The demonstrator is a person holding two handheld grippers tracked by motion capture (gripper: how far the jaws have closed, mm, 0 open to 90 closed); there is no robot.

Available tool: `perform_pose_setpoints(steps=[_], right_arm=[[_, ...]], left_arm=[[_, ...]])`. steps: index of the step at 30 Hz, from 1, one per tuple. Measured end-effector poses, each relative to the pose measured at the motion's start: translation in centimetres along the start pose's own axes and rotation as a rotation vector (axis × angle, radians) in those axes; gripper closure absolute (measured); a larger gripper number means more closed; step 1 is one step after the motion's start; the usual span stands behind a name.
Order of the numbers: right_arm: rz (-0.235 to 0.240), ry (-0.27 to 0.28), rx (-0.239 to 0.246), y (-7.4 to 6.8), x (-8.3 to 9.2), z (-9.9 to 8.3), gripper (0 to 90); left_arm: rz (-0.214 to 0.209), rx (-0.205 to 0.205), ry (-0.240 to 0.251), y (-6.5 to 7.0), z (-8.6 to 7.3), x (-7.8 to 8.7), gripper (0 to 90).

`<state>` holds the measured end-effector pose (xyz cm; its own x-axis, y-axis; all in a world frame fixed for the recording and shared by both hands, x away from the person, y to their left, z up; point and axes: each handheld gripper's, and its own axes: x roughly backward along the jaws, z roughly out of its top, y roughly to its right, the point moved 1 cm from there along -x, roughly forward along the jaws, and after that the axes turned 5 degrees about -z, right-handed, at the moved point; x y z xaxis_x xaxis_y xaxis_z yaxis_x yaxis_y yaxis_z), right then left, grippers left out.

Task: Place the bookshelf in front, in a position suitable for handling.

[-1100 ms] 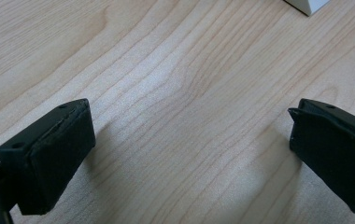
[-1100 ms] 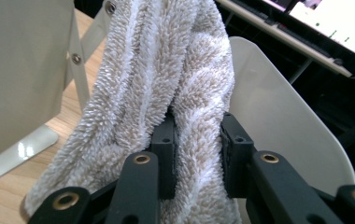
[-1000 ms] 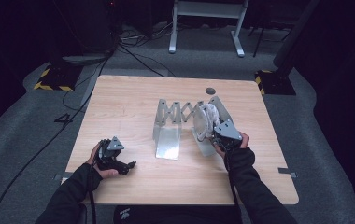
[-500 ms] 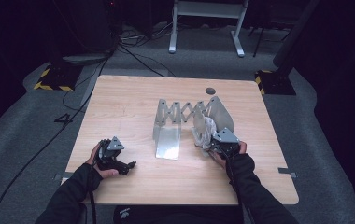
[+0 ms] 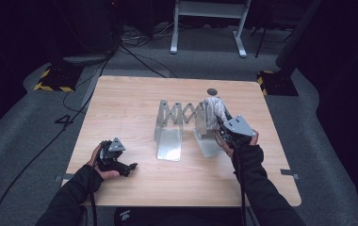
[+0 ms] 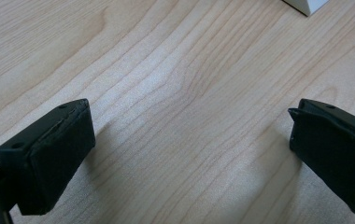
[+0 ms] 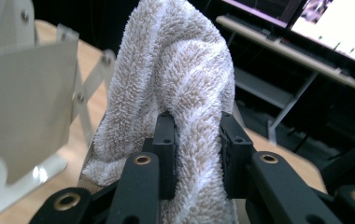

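At the near-left of the surface: your left hand-held gripper lies low on the wood with its jaws well apart and nothing between them; the left gripper view shows bare grain between the two black pads. It has not shifted over the last second.
Surface: the light wooden surface carries the rack at its middle, and a small dark disc sits near the far edge.
Rack, left part: the left plate of the metal accordion rack stands where it stood a second ago, untouched.
Rack, right part: the right plate lies just beside your right hand; the scissor links join it to the left one.
Towel: the striped beige-and-white towel is now bunched upright above the rack's right end, where a second ago it lay lower and flatter against that end.
Right hand-held gripper: your right hand-held gripper is clamped on a fold of the towel, pads pressing the pile from both sides, and it has come up a little.
Meaning for the work: in my judgement the cloth is being lifted off the rack; the grip looks secure.
Risk: a trailing edge may snag on the links.
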<state>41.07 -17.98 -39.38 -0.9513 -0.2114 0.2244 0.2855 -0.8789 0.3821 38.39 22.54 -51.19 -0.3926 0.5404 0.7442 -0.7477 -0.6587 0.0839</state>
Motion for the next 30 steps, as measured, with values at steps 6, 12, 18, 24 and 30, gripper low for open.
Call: perform_pose_setpoints(steps=[6, 12, 18, 24, 30], right_arm=[[-0.006, -0.004, 0.022, 0.0, -0.9, 0.8, 72.5], [-0.010, -0.063, 0.066, -1.0, -2.0, -2.0, 72.2], [0.011, -0.107, 0.087, -1.9, -2.2, -3.5, 72.2], [0.046, -0.171, 0.111, -2.6, -2.4, -5.7, 72.2], [0.096, -0.237, 0.090, -2.9, -2.8, -7.7, 72.3]], left_arm=[[0.000, 0.000, 0.000, 0.0, 0.0, 0.0, 0.5], [-0.001, -0.004, -0.002, 0.0, 0.0, 0.0, 0.4], [-0.003, -0.005, -0.001, -0.1, 0.0, 0.0, 0.4], [-0.002, -0.006, -0.001, 0.0, 0.0, 0.0, 0.5], [-0.005, -0.010, -0.002, -0.1, 0.0, 0.0, 0.5]])
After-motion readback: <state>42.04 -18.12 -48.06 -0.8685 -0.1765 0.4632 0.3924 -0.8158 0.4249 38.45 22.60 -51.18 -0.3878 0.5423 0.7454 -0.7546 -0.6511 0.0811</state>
